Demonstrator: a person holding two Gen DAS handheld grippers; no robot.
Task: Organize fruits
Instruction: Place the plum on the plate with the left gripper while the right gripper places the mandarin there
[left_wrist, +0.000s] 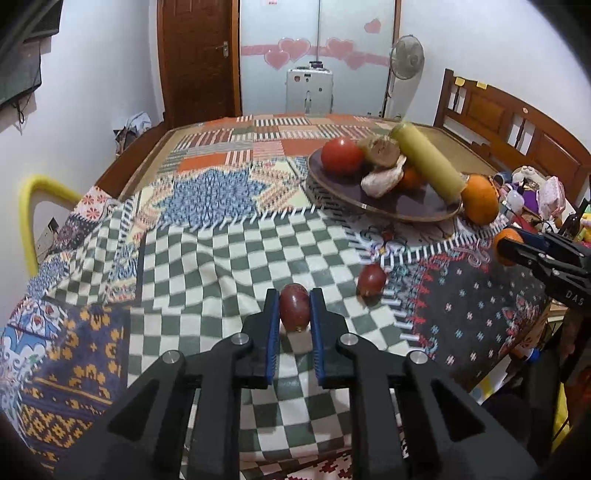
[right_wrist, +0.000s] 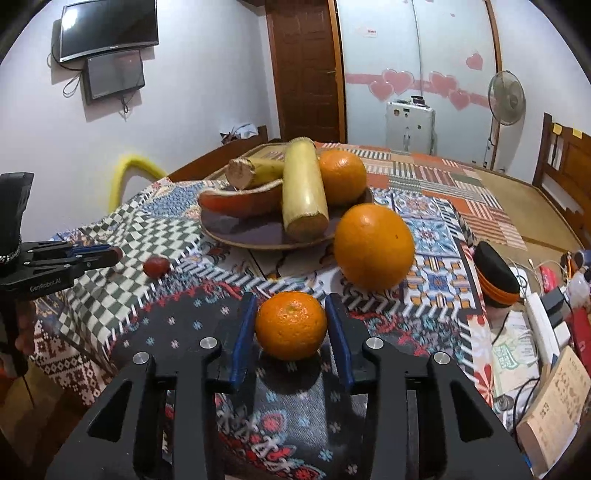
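My left gripper (left_wrist: 294, 308) is shut on a small dark red fruit (left_wrist: 294, 306), low over the checked cloth; it also shows in the right wrist view (right_wrist: 110, 254). A second red fruit (left_wrist: 371, 279) lies to its right, also in the right wrist view (right_wrist: 156, 266). My right gripper (right_wrist: 291, 325) has its blue pads against a small mandarin (right_wrist: 291, 325) resting on the dark cloth. A brown plate (left_wrist: 402, 206) holds a tomato (left_wrist: 341, 156), a yellow cane piece (left_wrist: 428, 162) and other fruit. A big orange (right_wrist: 373, 246) sits by the plate.
The patchwork cloth (left_wrist: 221, 184) covers a bed with a wooden headboard (left_wrist: 517, 125) at right. Clutter lies off the right edge: a black-and-orange hat (right_wrist: 495, 273), books and cables. A yellow chair back (left_wrist: 33, 206) stands at left.
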